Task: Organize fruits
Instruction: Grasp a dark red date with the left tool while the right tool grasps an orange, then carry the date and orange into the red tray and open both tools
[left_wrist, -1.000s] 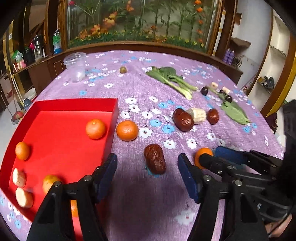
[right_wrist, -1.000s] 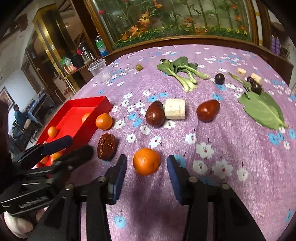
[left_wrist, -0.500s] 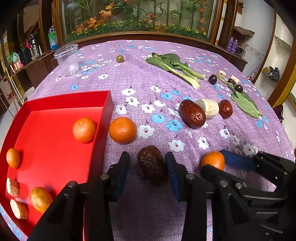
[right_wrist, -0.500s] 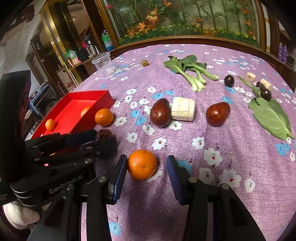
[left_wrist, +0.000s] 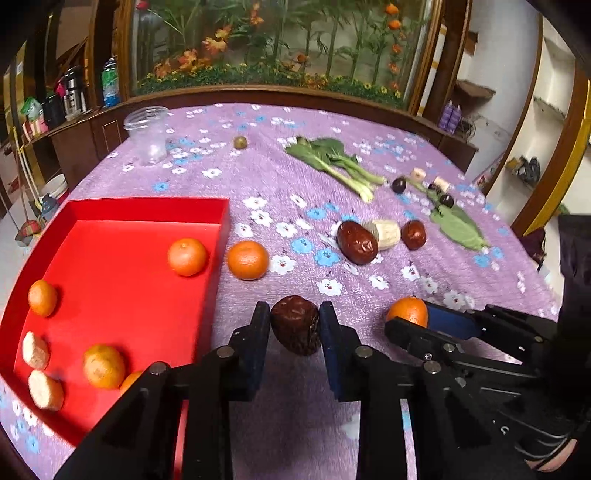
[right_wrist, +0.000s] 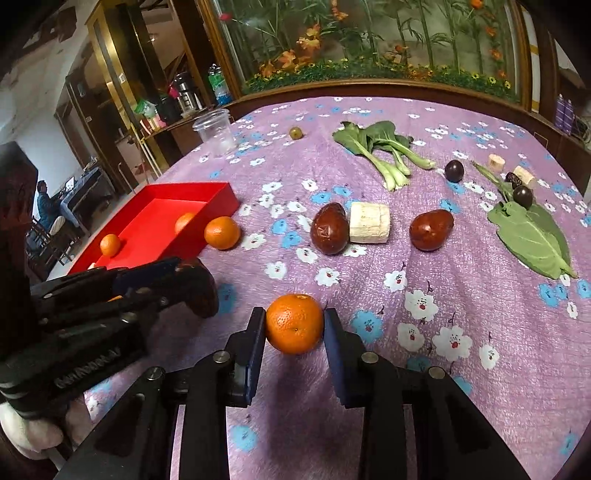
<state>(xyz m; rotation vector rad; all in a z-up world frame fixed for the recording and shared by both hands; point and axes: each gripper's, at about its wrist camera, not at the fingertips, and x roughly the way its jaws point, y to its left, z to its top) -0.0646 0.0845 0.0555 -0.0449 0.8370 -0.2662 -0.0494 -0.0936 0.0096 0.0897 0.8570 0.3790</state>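
Left gripper is clamped on a wrinkled dark date, and the right gripper pinches an orange (pads pressing both sides). Both fruits sit low over the purple floral cloth. To do this well, lift straight up before swinging left, so each clears the red tray wall, beside which another orange waits.
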